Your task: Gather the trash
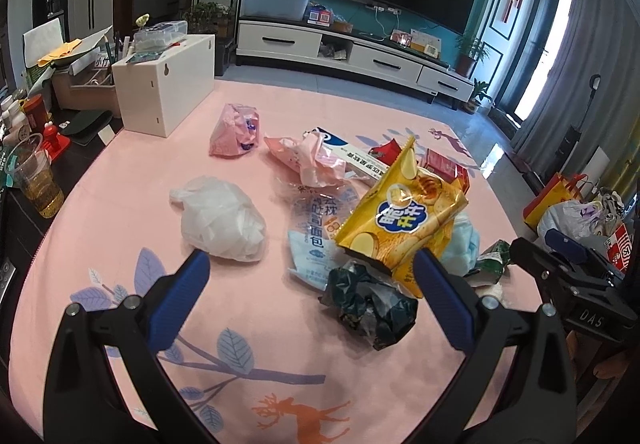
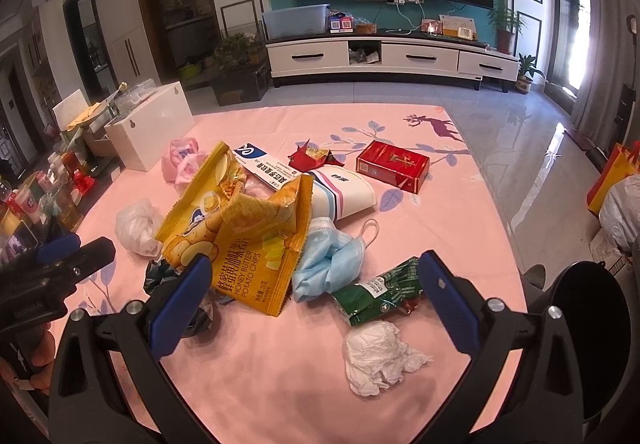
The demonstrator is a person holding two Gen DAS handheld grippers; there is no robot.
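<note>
Trash is strewn over a pink tablecloth (image 1: 120, 228). A yellow chip bag (image 1: 404, 216) (image 2: 240, 236) stands crumpled in the middle. Around it lie a dark crumpled wrapper (image 1: 372, 304), a white plastic bag (image 1: 220, 220), a blue face mask (image 2: 328, 264), a green wrapper (image 2: 380, 294), a white tissue wad (image 2: 376, 356) and a red box (image 2: 394, 166). My left gripper (image 1: 312, 284) hovers open above the dark wrapper. My right gripper (image 2: 316, 288) hovers open over the mask and green wrapper. Neither holds anything.
A white box (image 1: 164, 84) stands at the table's far left, with cups and bottles (image 1: 36, 180) beside it. A black bin (image 2: 592, 328) sits at the right edge. Bags (image 1: 576, 212) rest on the floor to the right. A TV cabinet (image 2: 384, 58) lines the far wall.
</note>
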